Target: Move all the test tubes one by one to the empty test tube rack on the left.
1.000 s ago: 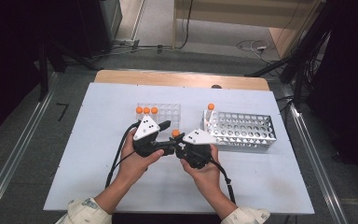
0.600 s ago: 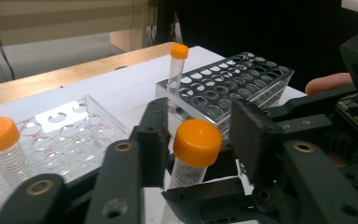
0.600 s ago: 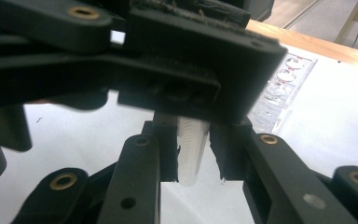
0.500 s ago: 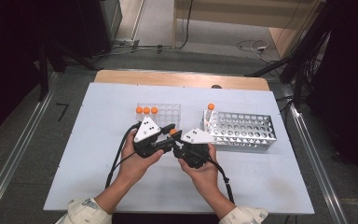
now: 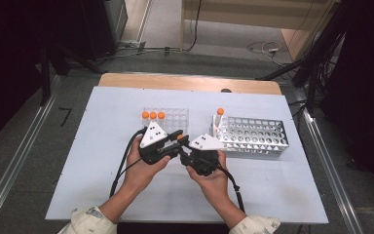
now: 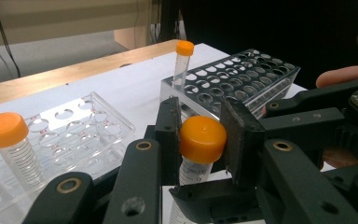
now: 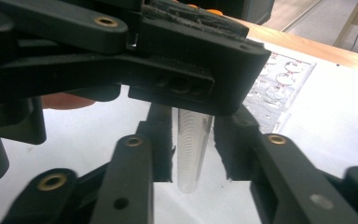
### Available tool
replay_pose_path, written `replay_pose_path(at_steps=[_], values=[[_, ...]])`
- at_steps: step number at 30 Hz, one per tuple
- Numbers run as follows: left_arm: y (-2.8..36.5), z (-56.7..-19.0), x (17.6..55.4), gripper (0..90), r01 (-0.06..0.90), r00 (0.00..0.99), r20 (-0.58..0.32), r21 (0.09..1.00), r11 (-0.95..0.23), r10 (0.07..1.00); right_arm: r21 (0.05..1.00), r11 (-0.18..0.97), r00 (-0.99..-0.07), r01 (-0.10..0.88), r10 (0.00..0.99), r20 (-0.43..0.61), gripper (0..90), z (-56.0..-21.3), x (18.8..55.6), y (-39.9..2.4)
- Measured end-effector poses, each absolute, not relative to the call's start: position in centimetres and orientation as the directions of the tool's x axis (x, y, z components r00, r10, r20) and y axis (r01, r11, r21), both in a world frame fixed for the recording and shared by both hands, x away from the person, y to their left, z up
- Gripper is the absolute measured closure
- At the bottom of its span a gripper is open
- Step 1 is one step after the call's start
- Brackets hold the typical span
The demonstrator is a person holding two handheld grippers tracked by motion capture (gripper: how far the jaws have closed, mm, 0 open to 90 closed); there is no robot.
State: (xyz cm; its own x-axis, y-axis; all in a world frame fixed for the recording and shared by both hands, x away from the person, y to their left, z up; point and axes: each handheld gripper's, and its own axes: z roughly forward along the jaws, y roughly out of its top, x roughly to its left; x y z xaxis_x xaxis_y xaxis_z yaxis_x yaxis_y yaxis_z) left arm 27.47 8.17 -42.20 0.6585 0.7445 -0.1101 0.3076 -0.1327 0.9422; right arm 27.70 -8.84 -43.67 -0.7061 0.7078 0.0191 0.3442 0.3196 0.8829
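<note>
handover | left gripper point(image 6: 200, 140) fingers clamped on the tube's point(image 6: 193, 170) orange cap point(image 6: 203, 138), taking its weight | right gripper point(image 7: 193, 154) fingers just opening, apart beside the tube's clear body, letting go | tube upright above table point(image 5: 102, 161), centre, between clear rack point(image 5: 175, 117) left and metal rack point(image 5: 253, 134) right

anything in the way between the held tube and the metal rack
Nothing visible blocks it. The tube, clamped at its cap by the left hand-held gripper, sits just short of the metal rack, whose near holes look empty.
</note>
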Motion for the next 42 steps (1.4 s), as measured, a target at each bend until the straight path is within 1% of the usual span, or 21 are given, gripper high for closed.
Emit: replay_pose_path(at_steps=[5, 6, 9, 19, 24, 31, 34, 42], values=[[8.5, -42.2, 27.6, 70.8, 0.312, 0.649, -0.115, 0.942, -0.124, 0.752, 0.875, 0.316, -0.708, 0.366, 0.705, 0.042, 40.0, -43.9, 27.9, -8.8], [8.6, -42.1, 27.7, 70.8, 0.311, 0.646, -0.114, 0.942, -0.123, 0.754, 0.875, 0.314, -0.711, 0.369, 0.701, 0.047, 36.9, -44.0, 28.0, -8.8], [8.8, -42.2, 27.8, 70.8, 0.316, 0.639, -0.117, 0.941, -0.121, 0.76, 0.875, 0.319, -0.714, 0.365, 0.699, 0.043, 31.7, -44.1, 27.9, -9.0], [9.6, -41.5, 28.4, 70.9, 0.322, 0.618, -0.135, 0.942, -0.092, 0.775, 0.884, 0.296, -0.68, 0.362, 0.733, 0.033, 22.3, -44.1, 27.9, -11.4], [10.0, -41.0, 28.8, 70.9, 0.319, 0.609, -0.138, 0.944, -0.082, 0.781, 0.887, 0.276, -0.67, 0.369, 0.741, 0.049, 20.4, -44.1, 27.8, -12.6], [10.8, -40.3, 29.8, 70.9, 0.314, 0.582, -0.148, 0.948, -0.053, 0.8, 0.885, 0.272, -0.668, 0.378, 0.742, 0.058, 15.4, -44.4, 27.5, -14.0], [10.8, -39.8, 30.4, 70.9, 0.31, 0.574, -0.13, 0.948, -0.068, 0.808, 0.886, 0.269, -0.671, 0.378, 0.739, 0.062, 15.3, -44.5, 27.4, -14.3], [11.0, -39.3, 32.1, 70.9, 0.304, 0.544, -0.124, 0.951, -0.057, 0.83, 0.883, 0.271, -0.674, 0.383, 0.735, 0.067, 15.6, -44.8, 27.3, -14.6]])
